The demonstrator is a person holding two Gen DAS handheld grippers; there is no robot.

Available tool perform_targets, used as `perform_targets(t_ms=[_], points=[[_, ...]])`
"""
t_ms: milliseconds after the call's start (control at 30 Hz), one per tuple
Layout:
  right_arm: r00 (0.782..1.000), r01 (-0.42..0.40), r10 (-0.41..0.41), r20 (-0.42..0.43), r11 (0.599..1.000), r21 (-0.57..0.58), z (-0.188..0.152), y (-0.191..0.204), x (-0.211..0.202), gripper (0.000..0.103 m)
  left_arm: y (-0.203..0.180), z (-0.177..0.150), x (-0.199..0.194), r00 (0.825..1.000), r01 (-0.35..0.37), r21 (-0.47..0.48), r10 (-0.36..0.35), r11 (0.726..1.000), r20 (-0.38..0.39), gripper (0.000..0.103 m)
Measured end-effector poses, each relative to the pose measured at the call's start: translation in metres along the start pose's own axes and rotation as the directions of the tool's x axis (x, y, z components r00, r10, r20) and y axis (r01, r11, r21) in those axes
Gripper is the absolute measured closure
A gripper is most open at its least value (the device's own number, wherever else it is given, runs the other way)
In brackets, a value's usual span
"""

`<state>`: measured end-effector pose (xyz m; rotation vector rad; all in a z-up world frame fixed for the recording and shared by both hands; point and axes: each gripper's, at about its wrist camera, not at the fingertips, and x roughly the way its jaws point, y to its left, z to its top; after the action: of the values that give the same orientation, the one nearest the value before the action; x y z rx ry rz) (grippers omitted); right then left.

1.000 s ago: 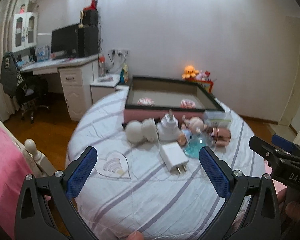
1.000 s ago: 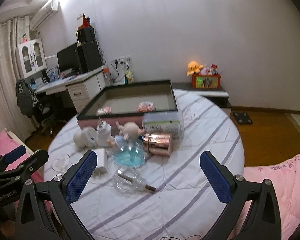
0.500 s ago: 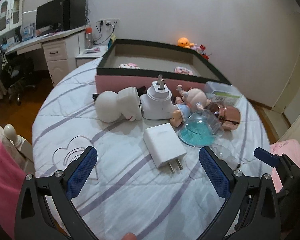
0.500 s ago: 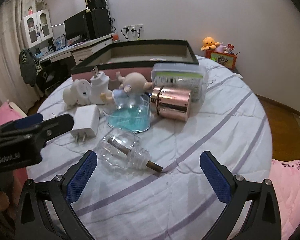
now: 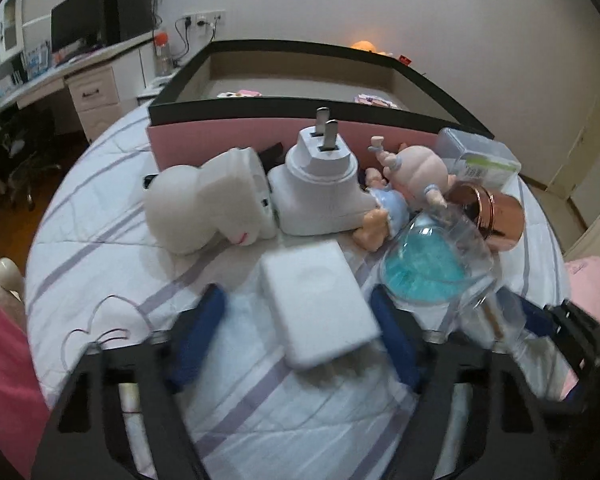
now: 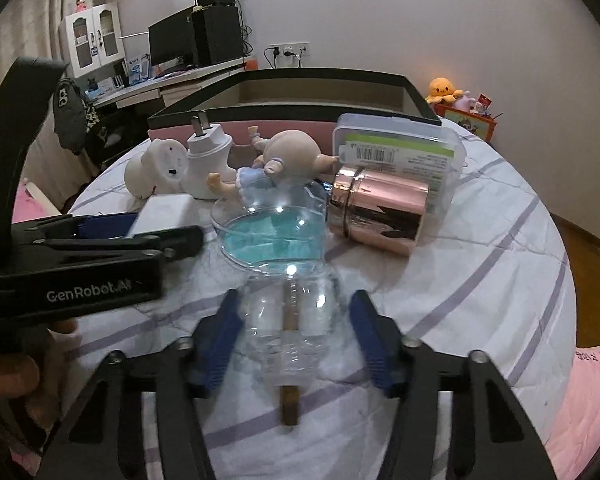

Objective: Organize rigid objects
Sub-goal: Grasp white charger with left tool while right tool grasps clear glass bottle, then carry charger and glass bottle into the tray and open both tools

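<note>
Left gripper [image 5: 300, 332] just narrowed around white charger [image 5: 318, 306], pads close, contact unclear. Right gripper [image 6: 294, 334] likewise closing beside clear bottle [image 6: 290, 320]. Bare striped table [image 6: 480, 280] rightward; pink tray [image 5: 228, 142] behind. Both lower and nearer than before.

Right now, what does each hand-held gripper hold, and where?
Nothing yet. Jaws just closing: left hand-held gripper straddles the white charger, right hand-held gripper the clear bottle, across their sides; gaps show.
</note>
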<state>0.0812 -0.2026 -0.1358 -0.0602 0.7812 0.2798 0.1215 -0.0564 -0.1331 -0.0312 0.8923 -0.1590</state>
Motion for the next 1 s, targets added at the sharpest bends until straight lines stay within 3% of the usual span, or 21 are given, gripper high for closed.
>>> perform_targets(t_ms=[33,100,200,233,267,300,333,500,767,1000], points=[[1.000,0.003,-0.003,0.000,1.000,0.001,-0.001,-0.002,-0.001,0.050,0.003,-0.002,-0.002,1.000,0.000,0.004,0.000,1.000,0.005,0.047],[1.000,0.005,-0.005,-0.001,1.000,0.003,-0.001,-0.004,-0.001,0.050,0.008,-0.003,-0.005,1.000,0.013,0.000,-0.013,1.000,0.005,0.048],[1.000,0.029,-0.029,-0.002,0.999,-0.016,0.001,0.001,0.003,0.050,0.005,0.001,-0.001,1.000,0.001,0.010,-0.001,1.000,-0.001,0.036],[0.999,0.034,-0.034,0.000,0.999,-0.020,0.001,0.002,0.003,0.052,0.002,0.002,0.002,1.000,-0.007,0.019,0.007,1.000,0.003,0.037],[0.999,0.032,-0.032,0.002,0.999,-0.022,0.001,0.003,0.002,0.052,0.000,0.003,0.003,1.000,-0.013,0.031,0.013,0.999,0.006,0.039],[1.000,0.026,-0.026,0.002,0.999,-0.018,0.000,0.002,0.002,0.052,-0.002,0.003,0.002,1.000,-0.002,0.040,0.001,0.999,0.013,0.059],[1.000,0.019,-0.019,0.001,1.000,-0.015,-0.001,0.001,0.000,0.052,-0.001,0.004,0.000,1.000,0.012,0.036,-0.013,0.999,0.018,0.062],[1.000,0.010,-0.010,0.008,1.000,0.004,-0.004,-0.005,-0.012,0.052,0.009,-0.004,-0.010,0.998,0.058,0.002,-0.058,0.998,0.024,0.062],[0.999,-0.002,0.002,0.043,1.000,0.015,0.006,-0.010,-0.034,0.052,0.017,-0.016,-0.031,0.996,0.074,-0.016,-0.073,0.997,0.046,0.062],[0.997,-0.029,0.029,0.074,1.000,-0.003,0.025,-0.007,-0.044,0.052,0.022,-0.005,-0.053,0.991,0.090,-0.018,-0.088,0.996,0.096,0.062]])
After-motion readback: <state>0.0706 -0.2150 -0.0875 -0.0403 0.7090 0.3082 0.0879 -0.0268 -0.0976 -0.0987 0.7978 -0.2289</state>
